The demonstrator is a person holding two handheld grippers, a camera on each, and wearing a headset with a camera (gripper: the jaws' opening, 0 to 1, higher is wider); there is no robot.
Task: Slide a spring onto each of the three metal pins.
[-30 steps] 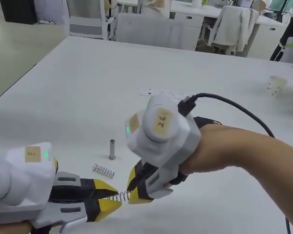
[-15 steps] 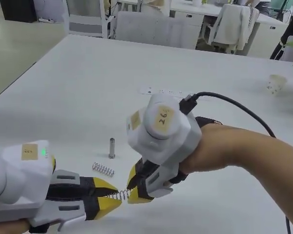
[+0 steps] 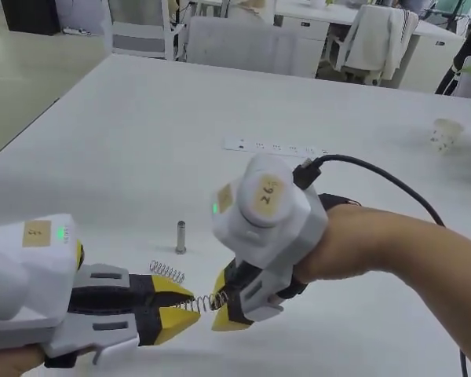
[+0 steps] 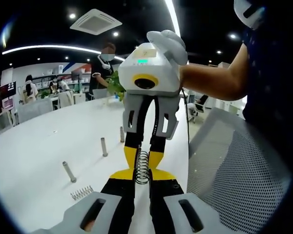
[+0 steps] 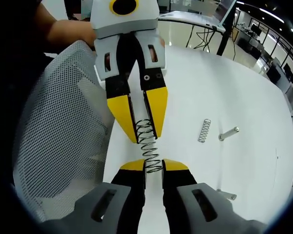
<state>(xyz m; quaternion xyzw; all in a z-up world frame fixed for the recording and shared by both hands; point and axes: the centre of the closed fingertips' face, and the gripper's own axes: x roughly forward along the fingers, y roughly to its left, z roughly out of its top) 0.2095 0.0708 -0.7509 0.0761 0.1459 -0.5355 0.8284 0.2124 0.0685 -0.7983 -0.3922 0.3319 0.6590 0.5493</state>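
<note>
Small coiled steel spring (image 3: 202, 301): long axis level, on my side of upright grey metal pin (image 3: 180, 236). I pinch one end in each: left hand-held gripper (image 3: 178, 305), right hand-held gripper (image 3: 220, 304); left seems nearer pin.

Two springs are counted, a held spring (image 3: 208, 301) and a loose spring (image 3: 166, 272). Three metal pins are seen: the near pin (image 4: 68, 171), the middle pin (image 4: 103, 146) and the far pin (image 4: 121, 134). Two grippers are counted, the left gripper (image 4: 142, 175) and the right gripper (image 5: 154, 165). One power strip (image 3: 275, 147) and one cup (image 3: 445, 135) are noted
</note>
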